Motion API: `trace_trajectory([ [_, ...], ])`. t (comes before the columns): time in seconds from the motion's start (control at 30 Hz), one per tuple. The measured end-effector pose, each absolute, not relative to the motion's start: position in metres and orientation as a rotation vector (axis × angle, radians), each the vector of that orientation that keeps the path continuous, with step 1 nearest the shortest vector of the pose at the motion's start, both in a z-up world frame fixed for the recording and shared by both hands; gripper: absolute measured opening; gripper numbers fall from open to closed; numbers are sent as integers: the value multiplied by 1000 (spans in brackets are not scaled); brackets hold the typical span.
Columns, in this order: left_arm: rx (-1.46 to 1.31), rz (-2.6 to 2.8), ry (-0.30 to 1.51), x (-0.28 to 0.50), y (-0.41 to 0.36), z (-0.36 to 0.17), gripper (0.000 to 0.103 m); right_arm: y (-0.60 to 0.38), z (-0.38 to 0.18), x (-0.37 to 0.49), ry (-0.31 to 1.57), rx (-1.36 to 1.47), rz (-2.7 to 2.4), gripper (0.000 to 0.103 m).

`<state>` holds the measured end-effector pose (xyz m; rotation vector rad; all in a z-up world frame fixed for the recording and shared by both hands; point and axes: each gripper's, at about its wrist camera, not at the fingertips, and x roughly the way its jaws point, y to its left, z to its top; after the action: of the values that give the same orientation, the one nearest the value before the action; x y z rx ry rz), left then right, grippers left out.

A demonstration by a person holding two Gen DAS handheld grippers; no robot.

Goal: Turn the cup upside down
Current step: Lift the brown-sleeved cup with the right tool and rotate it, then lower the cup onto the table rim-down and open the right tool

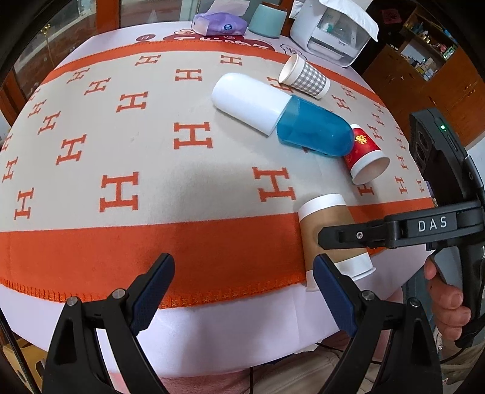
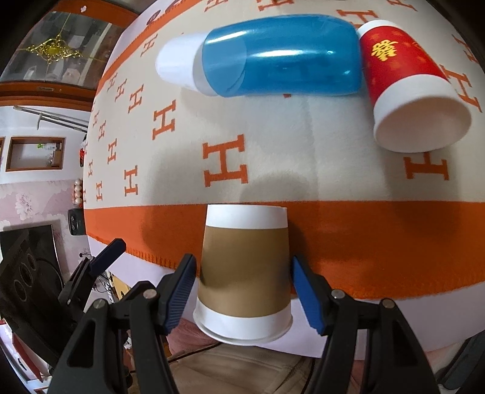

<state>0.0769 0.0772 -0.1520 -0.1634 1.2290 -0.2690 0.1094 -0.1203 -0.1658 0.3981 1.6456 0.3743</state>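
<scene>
I am keeping the right gripper (image 2: 242, 288) spread around the brown paper cup (image 2: 244, 272), with one blue pad (image 2: 178, 291) on each side of the cup's brown band; a thin gap is showing on the right side, and on the left I cannot tell whether the pad is touching. The cup is lying on its side at the near edge of the table, its rim (image 2: 242, 332) pointing back toward me and hanging over the edge, its base toward the table's middle. From the left wrist view, the right gripper (image 1: 318, 251) is reaching in from the right and straddling the same cup (image 1: 327, 230).

I am holding the left gripper (image 1: 242, 272) wide open above the orange border of the H-patterned blanket (image 1: 121, 121), gripping nothing, well to the left of the cup.

Farther out, a red paper cup (image 2: 409, 81) is lying on its side, its base touching a blue and white capsule-shaped container (image 2: 266, 57) that is also lying down. Beyond them a checked paper cup (image 1: 304, 77) is lying on its side. At the table's far edge are sitting a purple tissue pack (image 1: 219, 22), a pale green cup (image 1: 266, 19) and a white appliance (image 1: 333, 33).
</scene>
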Motion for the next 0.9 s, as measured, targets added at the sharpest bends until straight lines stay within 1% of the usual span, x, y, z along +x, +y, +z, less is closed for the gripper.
trace_trajectory([
  [0.33, -174, -271, 1256, 79, 80, -161, 91, -119, -166, 107, 1656, 383, 386, 63],
  [0.53, -180, -277, 1261, 79, 77, -162, 91, -118, -155, 103, 1609, 361, 410, 62],
  [0.7, -194, -265, 1249, 80, 78, -162, 91, -123, -141, 100, 1495, 356, 419, 62],
  [0.9, -172, -208, 1164, 80, 77, -155, 91, -126, -127, 95, 1257, 329, 411, 62],
])
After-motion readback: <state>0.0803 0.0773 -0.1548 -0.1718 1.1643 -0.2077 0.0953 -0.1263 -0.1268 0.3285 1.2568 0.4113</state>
